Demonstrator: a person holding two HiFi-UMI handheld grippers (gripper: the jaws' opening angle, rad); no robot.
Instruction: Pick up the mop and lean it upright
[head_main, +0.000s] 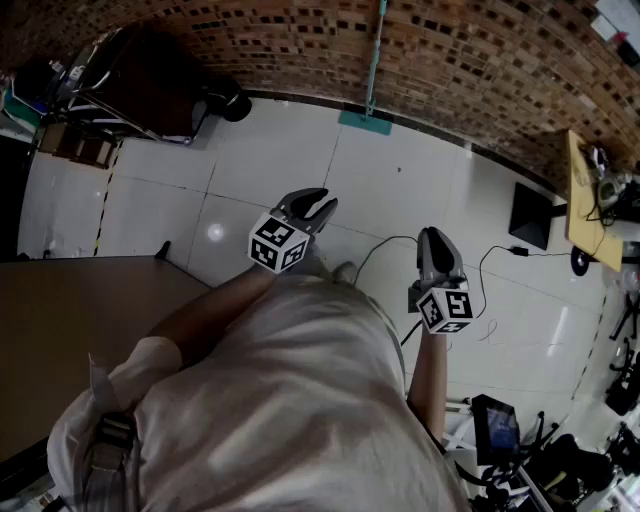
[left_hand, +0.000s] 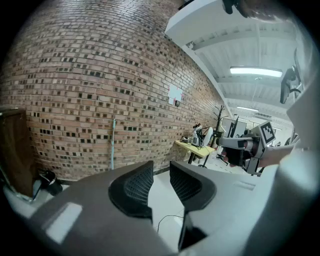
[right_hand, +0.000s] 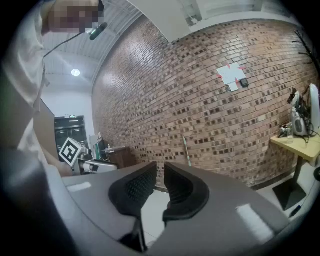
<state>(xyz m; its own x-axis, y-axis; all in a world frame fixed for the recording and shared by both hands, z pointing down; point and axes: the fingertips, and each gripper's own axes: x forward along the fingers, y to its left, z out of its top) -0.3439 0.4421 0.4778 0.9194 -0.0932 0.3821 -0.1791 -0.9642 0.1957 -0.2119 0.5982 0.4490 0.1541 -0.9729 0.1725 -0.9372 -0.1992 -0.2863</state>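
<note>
Grey jaws of the left gripper (head_main: 322, 206) stand narrowly apart with nothing between them. Beside it, the right gripper (head_main: 436, 236) has its jaws closed together, empty. Both hang over the tiled floor (head_main: 270, 170). Beyond them lies a black cable (head_main: 375, 248). At the floor's far edge, the mop (head_main: 374, 70) leans upright against the brick wall (head_main: 470, 70).

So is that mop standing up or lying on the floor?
Standing. The mop leans upright against the brick wall, head down on the floor.

Right gripper (right_hand: 160, 170) fingers together, mop (right_hand: 186, 150) upright against brick wall (right_hand: 200, 100)
</note>
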